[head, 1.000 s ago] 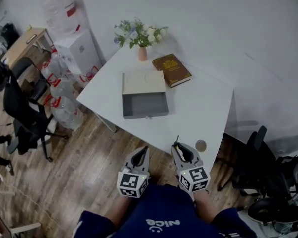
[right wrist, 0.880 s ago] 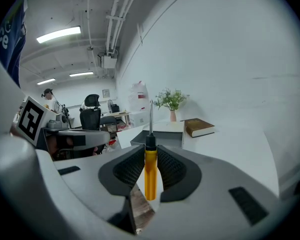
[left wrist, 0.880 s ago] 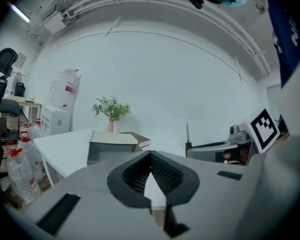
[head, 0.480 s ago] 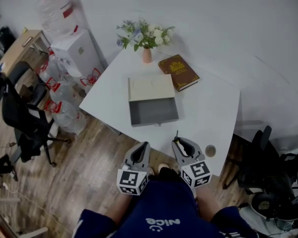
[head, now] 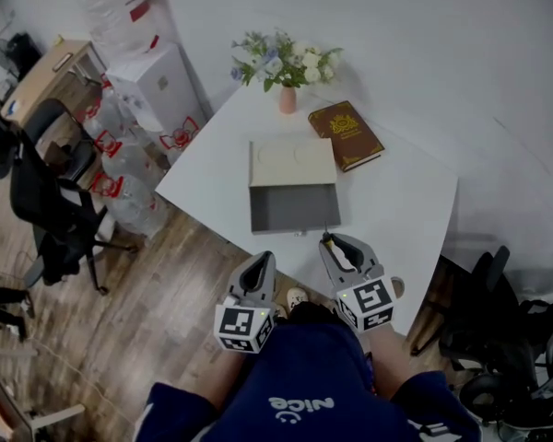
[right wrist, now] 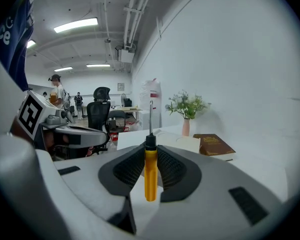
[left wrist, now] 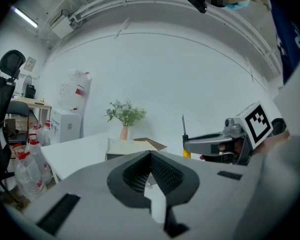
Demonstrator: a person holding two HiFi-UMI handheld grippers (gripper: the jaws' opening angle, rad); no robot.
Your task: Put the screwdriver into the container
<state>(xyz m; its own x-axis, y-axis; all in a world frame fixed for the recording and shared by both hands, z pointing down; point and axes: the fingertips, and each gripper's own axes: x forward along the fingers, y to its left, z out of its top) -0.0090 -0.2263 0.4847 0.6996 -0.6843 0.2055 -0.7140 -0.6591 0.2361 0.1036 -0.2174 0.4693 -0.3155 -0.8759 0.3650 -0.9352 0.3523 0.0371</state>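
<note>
Since the earlier frame both grippers have drawn closer to the container point(head: 293, 208), which lies open on the table point(head: 401, 201). The right gripper point(head: 335, 245) stands just short of the container's near right corner, clamped on the yellow handle of the screwdriver point(right wrist: 150, 176), whose shaft is upright. The left gripper point(head: 261, 265) sits further back from the container's near edge, its jaws together and empty.

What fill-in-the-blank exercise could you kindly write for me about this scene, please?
The right gripper is shut on the screwdriver, whose handle is ____.
The left gripper, its fingers together, holds ____.
The grey container stands with its lid ____.
Beside the brown book, the flowers stand in a pink ____.
Missing words: yellow; nothing; open; vase.
</note>
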